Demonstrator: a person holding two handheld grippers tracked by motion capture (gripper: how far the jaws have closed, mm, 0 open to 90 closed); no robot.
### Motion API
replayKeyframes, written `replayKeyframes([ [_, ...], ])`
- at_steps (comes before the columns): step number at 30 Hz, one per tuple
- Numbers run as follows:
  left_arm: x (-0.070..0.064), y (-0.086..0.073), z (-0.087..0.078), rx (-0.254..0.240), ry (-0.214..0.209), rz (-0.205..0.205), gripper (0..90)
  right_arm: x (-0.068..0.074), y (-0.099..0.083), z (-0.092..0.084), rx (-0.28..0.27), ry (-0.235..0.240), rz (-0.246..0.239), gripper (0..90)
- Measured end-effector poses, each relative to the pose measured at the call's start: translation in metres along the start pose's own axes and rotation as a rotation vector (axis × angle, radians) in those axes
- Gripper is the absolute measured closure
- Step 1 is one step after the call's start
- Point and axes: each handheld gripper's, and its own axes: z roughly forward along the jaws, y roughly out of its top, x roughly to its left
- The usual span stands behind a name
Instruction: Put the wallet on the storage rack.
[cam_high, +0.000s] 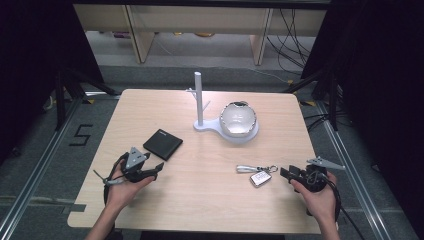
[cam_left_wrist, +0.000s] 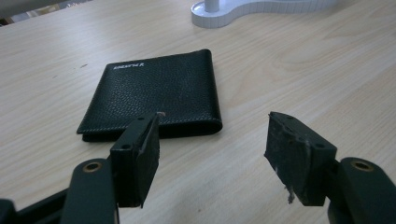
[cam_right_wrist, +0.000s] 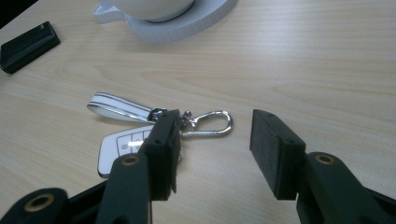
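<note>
A black leather wallet (cam_high: 163, 144) lies flat on the table's left half, also close ahead in the left gripper view (cam_left_wrist: 156, 91). My left gripper (cam_high: 156, 168) rests just near of it, jaws open and empty (cam_left_wrist: 212, 154). A car key fob with a white strap and silver carabiner (cam_high: 258, 173) lies at the right front; its carabiner (cam_right_wrist: 212, 125) is just beyond the jaw tips. My right gripper (cam_high: 286, 172) sits to the right of the key, open with nothing between the pads (cam_right_wrist: 215, 149).
A white stand with an upright peg post (cam_high: 199, 100) and a round white bowl (cam_high: 238, 119) on its base sits at the table's centre back. The table's front edge runs just below both hands. Dark frame legs and cables stand beyond the table.
</note>
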Motion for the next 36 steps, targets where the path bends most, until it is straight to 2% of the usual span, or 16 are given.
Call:
replayKeyframes([
  [4, 0.000, 0.007, 0.011, 0.067, 0.000, 0.034, 35.9, 0.006, 0.002, -0.002, 0.005, -0.004, 0.043, 53.8],
  [6, 0.006, 0.011, 0.019, 0.121, 0.005, 0.105, 37.1, 0.004, 0.004, -0.003, -0.004, -0.008, -0.008, 53.7],
  [7, 0.005, 0.014, 0.028, 0.117, 0.008, 0.101, 37.5, 0.008, 0.004, -0.005, 0.006, -0.008, 0.023, 53.7],
  [8, 0.005, 0.017, 0.033, 0.126, 0.010, 0.106, 37.6, 0.005, 0.005, -0.007, 0.009, -0.032, -0.023, 53.6],
  [9, 0.005, 0.017, 0.033, 0.126, 0.010, 0.106, 37.6, 0.005, 0.005, -0.007, 0.009, -0.032, -0.023, 53.6],
  [10, 0.008, 0.019, 0.037, 0.148, 0.003, 0.133, 37.6, 0.009, 0.004, -0.006, -0.001, 0.011, 0.036, 53.6],
  [12, 0.008, 0.023, 0.046, 0.177, 0.004, 0.130, 37.4, 0.009, 0.005, -0.007, 0.006, -0.006, 0.036, 53.7],
  [13, 0.005, 0.024, 0.052, 0.208, 0.007, 0.086, 37.3, 0.008, 0.006, -0.007, -0.007, 0.005, 0.036, 53.7],
  [19, 0.005, 0.035, 0.068, 0.261, 0.042, 0.066, 37.3, 0.008, 0.007, -0.009, -0.009, 0.007, 0.040, 53.6],
  [22, 0.005, 0.038, 0.071, 0.296, 0.053, 0.088, 38.0, 0.008, 0.007, -0.010, 0.008, -0.005, 0.037, 53.6],
  [24, 0.005, 0.041, 0.075, 0.335, 0.070, 0.139, 38.8, 0.006, 0.006, -0.009, -0.008, 0.011, 0.014, 53.5],
  [25, 0.005, 0.044, 0.077, 0.348, 0.070, 0.191, 39.6, 0.005, 0.007, -0.009, -0.009, 0.009, -0.006, 53.4],
  [27, 0.002, 0.045, 0.078, 0.369, 0.077, 0.168, 40.3, 0.007, 0.006, -0.009, 0.002, 0.020, 0.032, 53.3],
  [30, 0.003, 0.050, 0.080, 0.399, 0.071, 0.202, 41.5, 0.008, 0.006, -0.008, 0.001, 0.015, 0.036, 53.1],
  [34, 0.003, 0.054, 0.081, 0.426, 0.071, 0.193, 48.6, 0.006, 0.006, -0.005, 0.003, 0.029, -0.007, 53.0],
  [36, 0.002, 0.055, 0.082, 0.436, 0.070, 0.194, 51.2, 0.008, 0.005, -0.006, 0.007, 0.029, 0.020, 53.0],
])
